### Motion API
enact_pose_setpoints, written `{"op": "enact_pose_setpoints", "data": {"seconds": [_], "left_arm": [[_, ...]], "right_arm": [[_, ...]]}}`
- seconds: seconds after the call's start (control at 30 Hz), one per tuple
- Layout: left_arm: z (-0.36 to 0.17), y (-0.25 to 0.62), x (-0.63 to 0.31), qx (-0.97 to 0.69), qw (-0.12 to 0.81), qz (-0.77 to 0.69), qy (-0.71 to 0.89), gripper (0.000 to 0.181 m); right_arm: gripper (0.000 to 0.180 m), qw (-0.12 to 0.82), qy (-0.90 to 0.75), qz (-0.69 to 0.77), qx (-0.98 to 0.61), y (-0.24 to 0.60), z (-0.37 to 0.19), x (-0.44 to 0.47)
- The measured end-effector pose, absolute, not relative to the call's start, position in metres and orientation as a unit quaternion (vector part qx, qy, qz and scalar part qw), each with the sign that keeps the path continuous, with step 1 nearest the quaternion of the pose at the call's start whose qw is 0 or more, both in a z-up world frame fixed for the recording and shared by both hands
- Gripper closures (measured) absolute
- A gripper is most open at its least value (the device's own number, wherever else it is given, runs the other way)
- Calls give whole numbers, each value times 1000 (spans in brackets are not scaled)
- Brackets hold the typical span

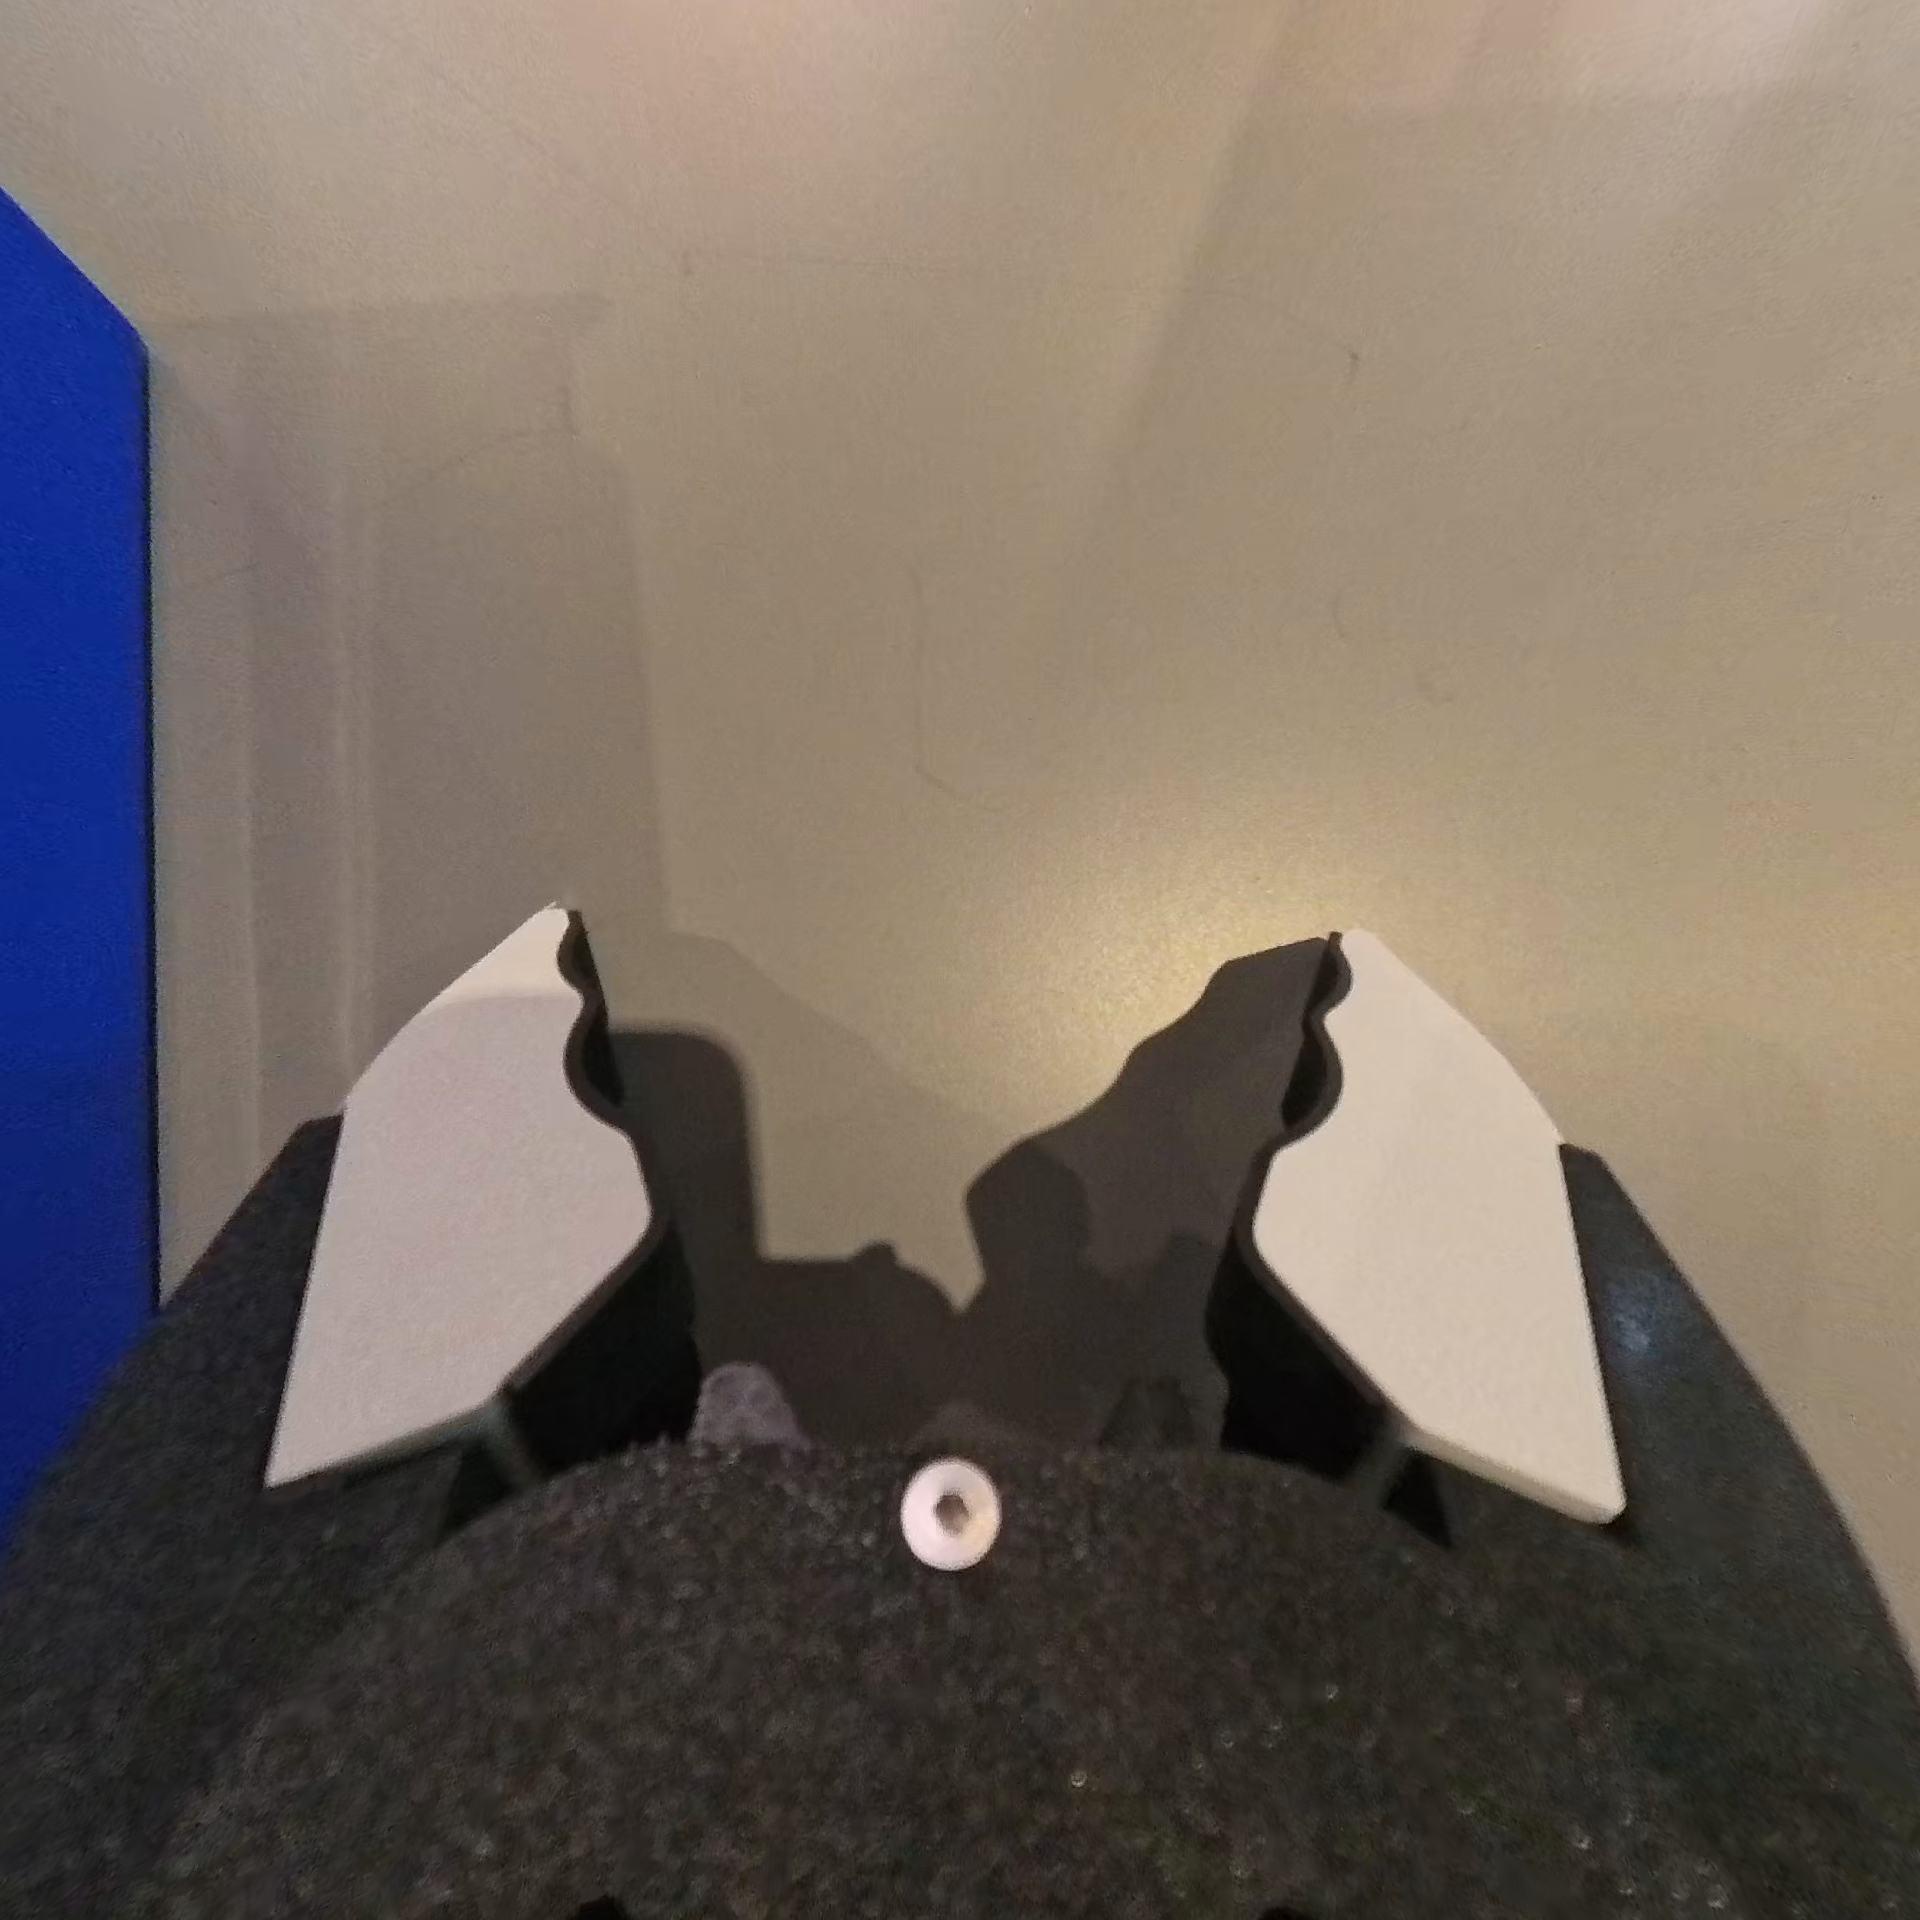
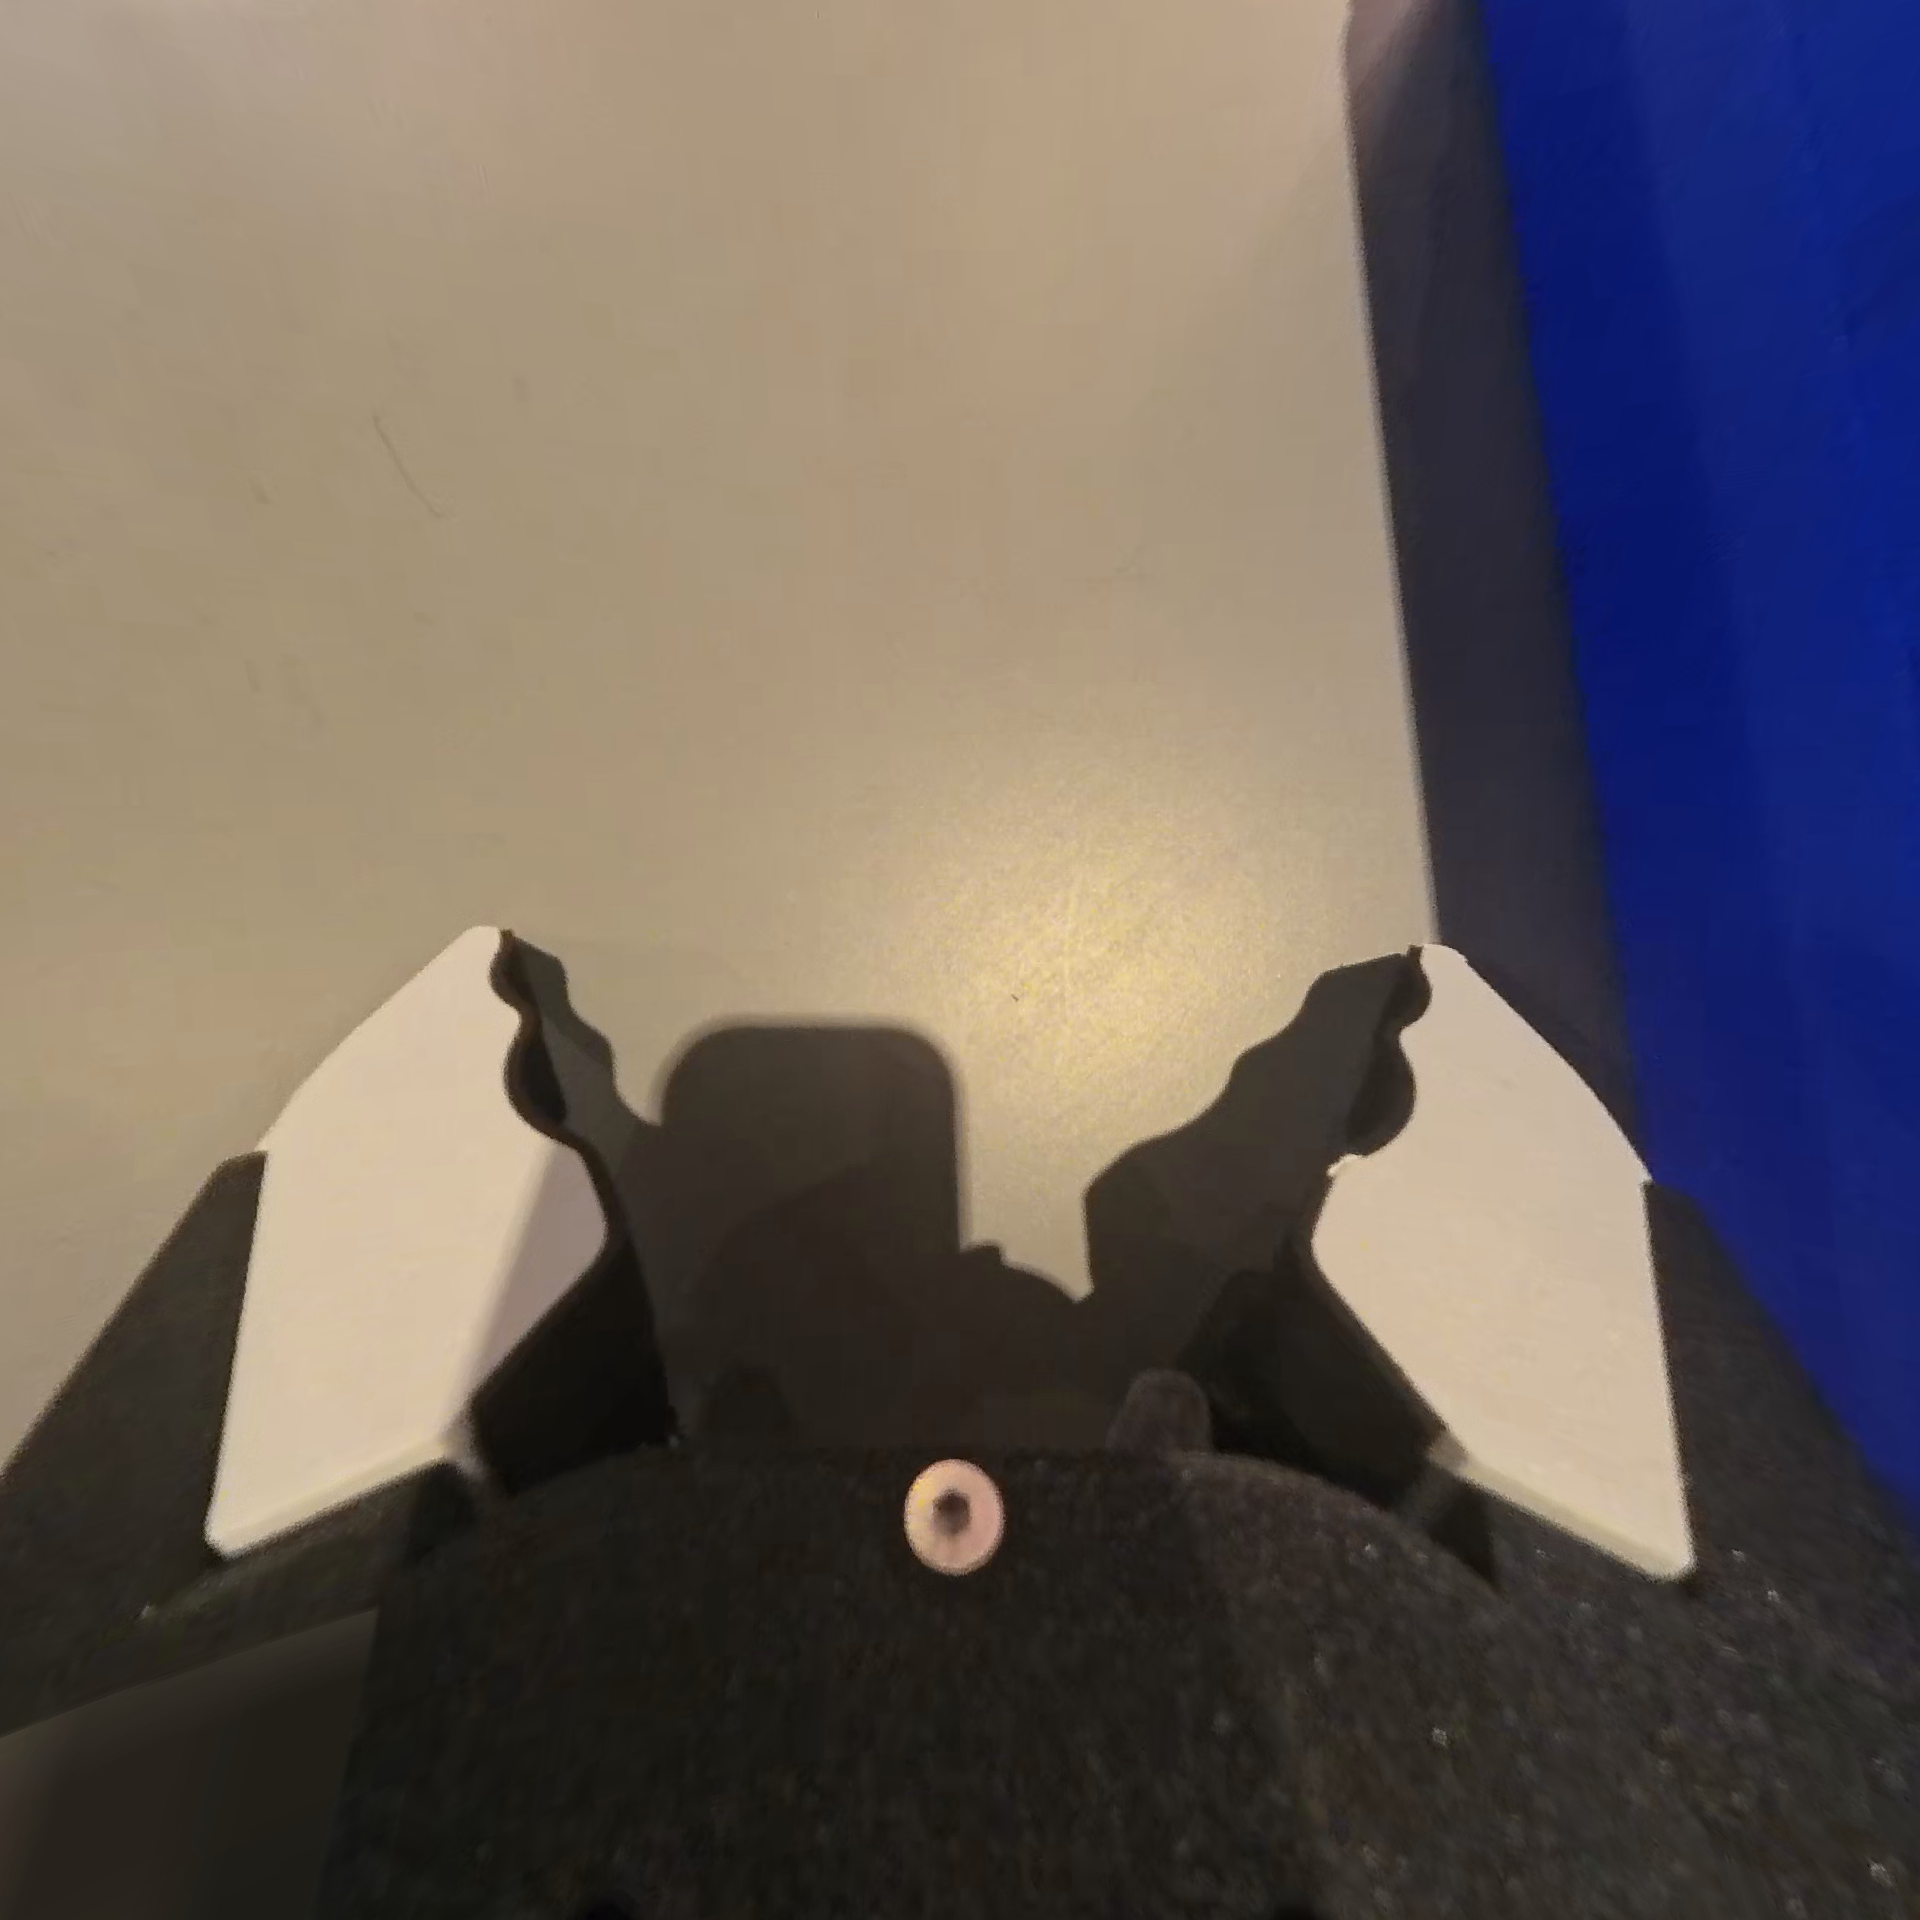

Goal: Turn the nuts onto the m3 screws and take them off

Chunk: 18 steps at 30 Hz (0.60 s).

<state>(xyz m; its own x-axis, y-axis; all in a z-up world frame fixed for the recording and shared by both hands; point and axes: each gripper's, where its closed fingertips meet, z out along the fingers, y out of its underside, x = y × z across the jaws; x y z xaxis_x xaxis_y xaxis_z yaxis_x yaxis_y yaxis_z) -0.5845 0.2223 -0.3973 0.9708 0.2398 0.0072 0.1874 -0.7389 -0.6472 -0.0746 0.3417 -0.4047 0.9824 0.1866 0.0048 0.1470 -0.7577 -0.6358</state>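
No nuts or M3 screws show in either view. My left gripper (image 1: 956, 935) is open and empty, its two white fingers with black pads spread wide just above a plain cream surface (image 1: 935, 520), casting a dark shadow on it. My right gripper (image 2: 961, 945) is also open and empty, fingers spread wide over the same kind of cream surface (image 2: 727, 520), with its shadow below. Neither gripper shows in the other's view.
A blue panel (image 1: 62, 727) stands along the left edge of the left wrist view. A blue panel (image 2: 1683, 623) fills the right side of the right wrist view, close to the right finger. Both views are slightly blurred.
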Motion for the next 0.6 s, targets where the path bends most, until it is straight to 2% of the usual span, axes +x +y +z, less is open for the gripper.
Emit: {"op": "enact_pose_setpoints", "data": {"seconds": [0.6], "left_arm": [[-397,222,-584,-932,343,38,-115,55]], "right_arm": [[33,342,-89,31,-935,341,-405,-76]]}}
